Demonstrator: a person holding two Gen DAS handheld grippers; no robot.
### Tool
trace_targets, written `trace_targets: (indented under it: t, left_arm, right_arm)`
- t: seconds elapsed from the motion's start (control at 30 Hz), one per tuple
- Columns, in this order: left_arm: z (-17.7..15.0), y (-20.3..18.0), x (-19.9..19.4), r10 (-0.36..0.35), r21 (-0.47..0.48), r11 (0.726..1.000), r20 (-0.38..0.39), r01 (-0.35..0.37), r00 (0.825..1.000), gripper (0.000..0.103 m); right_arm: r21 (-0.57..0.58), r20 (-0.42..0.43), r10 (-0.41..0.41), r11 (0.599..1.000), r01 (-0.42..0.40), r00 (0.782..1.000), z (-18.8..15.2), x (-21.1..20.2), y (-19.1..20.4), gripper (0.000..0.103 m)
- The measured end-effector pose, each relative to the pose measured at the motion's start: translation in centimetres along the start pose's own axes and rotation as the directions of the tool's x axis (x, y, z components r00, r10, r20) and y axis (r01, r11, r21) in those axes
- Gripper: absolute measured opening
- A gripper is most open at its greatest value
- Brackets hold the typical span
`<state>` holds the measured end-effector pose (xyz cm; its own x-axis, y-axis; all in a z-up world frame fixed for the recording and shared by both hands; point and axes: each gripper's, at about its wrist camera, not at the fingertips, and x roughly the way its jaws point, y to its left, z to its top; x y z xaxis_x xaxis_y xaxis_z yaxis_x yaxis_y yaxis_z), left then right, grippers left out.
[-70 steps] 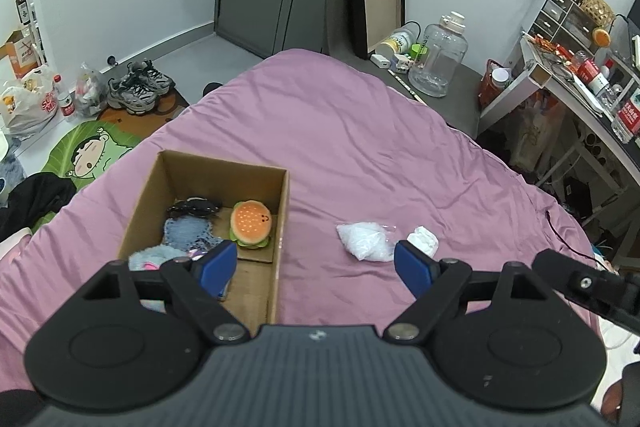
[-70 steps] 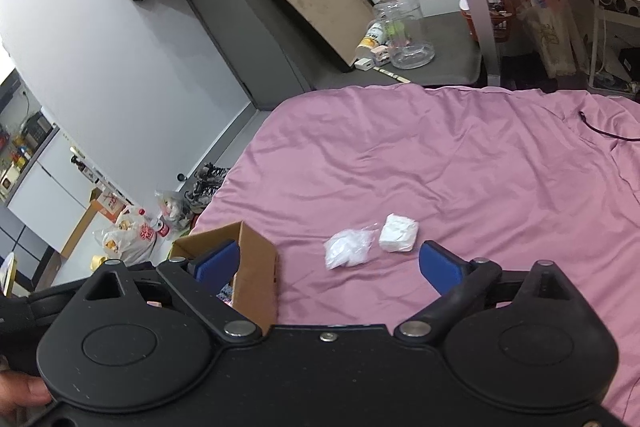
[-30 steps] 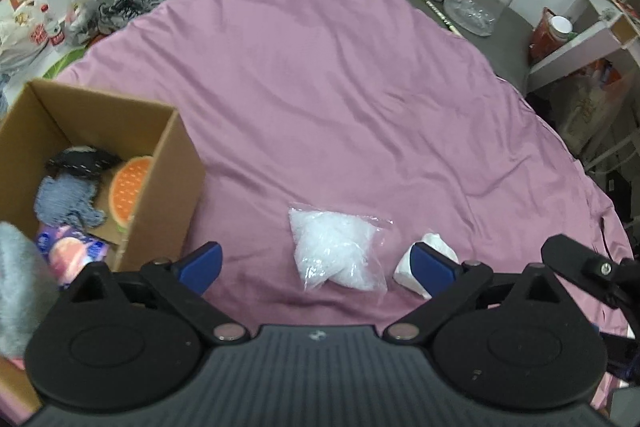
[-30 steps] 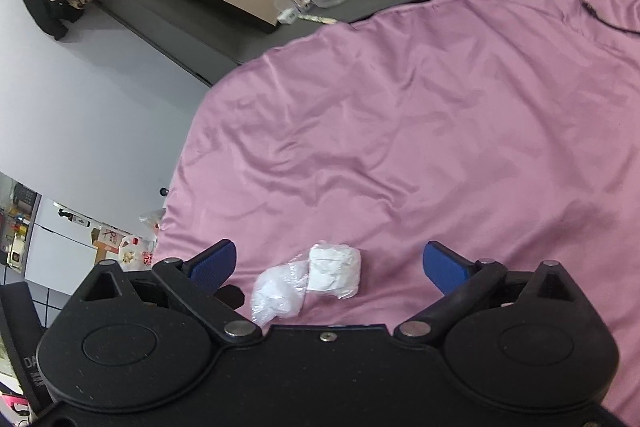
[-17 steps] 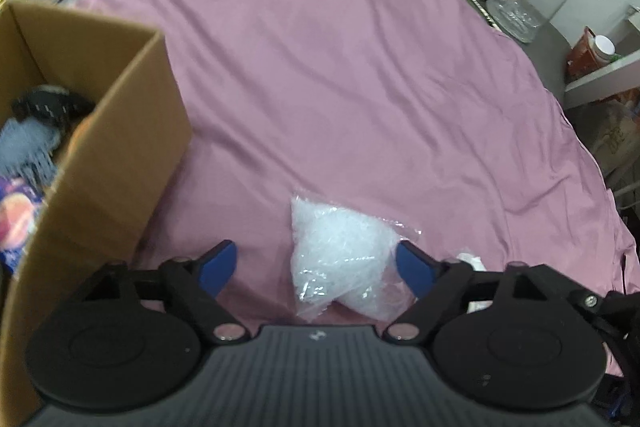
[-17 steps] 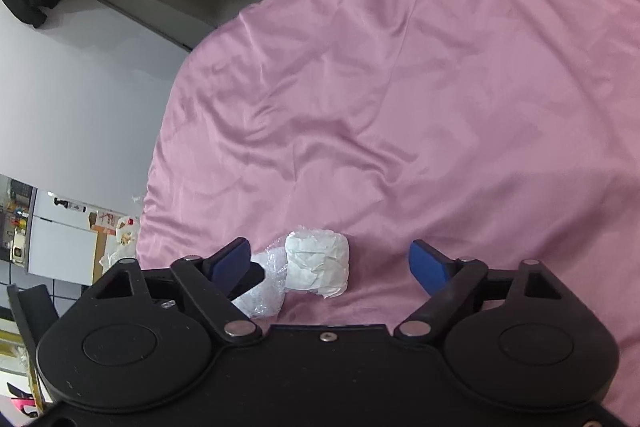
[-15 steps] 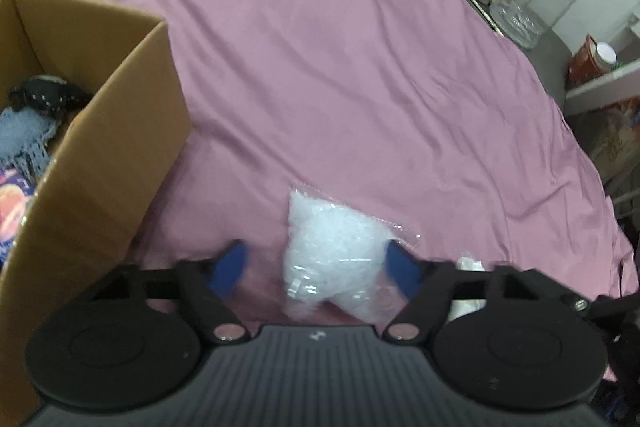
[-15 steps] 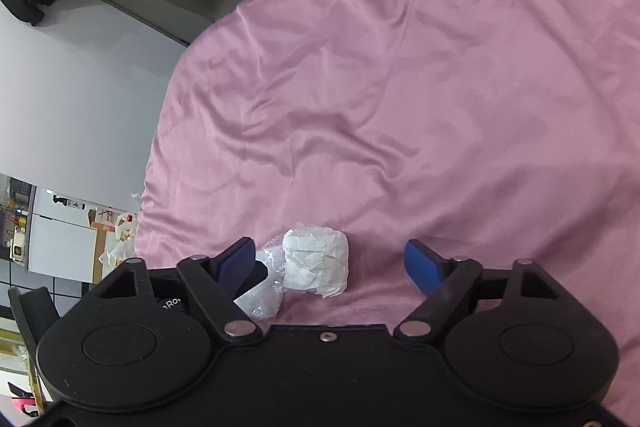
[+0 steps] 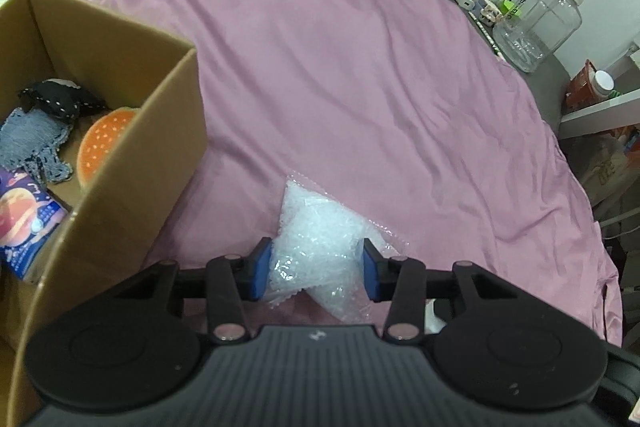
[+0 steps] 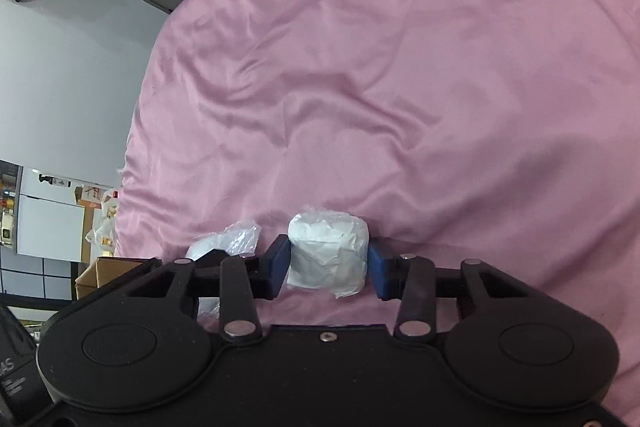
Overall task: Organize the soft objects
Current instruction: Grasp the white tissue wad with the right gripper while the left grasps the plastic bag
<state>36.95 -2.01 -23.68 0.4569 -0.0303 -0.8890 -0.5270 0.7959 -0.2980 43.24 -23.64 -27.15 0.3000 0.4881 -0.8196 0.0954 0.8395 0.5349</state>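
Bedsheet [image 9: 360, 87], pink and creased, fills the left wrist view. The left gripper [image 9: 316, 269] has just been closing its jaws, and its blue pads now press both sides of a clear bag of white beads [image 9: 316, 239] that lies on the sheet at 6 o'clock. A cardboard box [image 9: 132, 163] stands at 9 o'clock, just beside the bag; only this view looks into it, showing a burger toy [image 9: 102, 143], a blue knit piece [image 9: 34, 135], a dark pouch [image 9: 60, 97] and a printed packet [image 9: 24, 219]. A clear jug [image 9: 540, 23] sits at 2 o'clock beyond the bed.

The right wrist view alone shows the right gripper [image 10: 328, 261], whose jaws have also just been closing and now grasp a white wrapped wad [image 10: 328, 251] on the sheet at 6 o'clock. The bead bag peeks out at 8 o'clock, just beside the wad, and only a corner of the box shows at 8 o'clock.
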Motion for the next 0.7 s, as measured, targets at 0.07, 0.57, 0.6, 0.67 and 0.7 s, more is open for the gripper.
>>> trace_targets:
  t: [0.07, 0.57, 0.6, 0.67, 0.7]
  left_arm:
    - [-0.1, 0.0, -0.5, -0.012, 0.003, 1.000, 0.001, 0.012, 1.000, 0.044]
    - [-1.8, 0.8, -6.8, -0.071, 0.053, 0.996, 0.033, 0.069, 0.997, 0.044]
    - [-2.0, 0.8, -7.2, -0.074, 0.062, 0.995, 0.034, 0.072, 0.997, 0.044]
    - [-2.3, 1.0, -8.3, -0.081, 0.077, 0.994, 0.040, 0.078, 0.996, 0.044]
    - [-2.4, 1.1, -8.7, -0.084, 0.083, 0.993, 0.041, 0.080, 0.996, 0.044]
  right_arm:
    - [-0.029, 0.025, -0.007, 1.000, 0.007, 1.000, -0.1, -0.6, 0.6, 0.041]
    - [-0.020, 0.123, -0.021, 1.000, 0.024, 0.992, -3.0, -5.6, 0.2, 0.041]
    - [-0.020, 0.130, -0.022, 0.999, 0.025, 0.991, -3.3, -5.9, 0.3, 0.041]
    - [-0.019, 0.144, -0.021, 1.000, 0.024, 0.989, -3.9, -6.7, 0.4, 0.041]
    - [-0.019, 0.150, -0.021, 1.000, 0.024, 0.989, -4.2, -7.2, 0.4, 0.041]
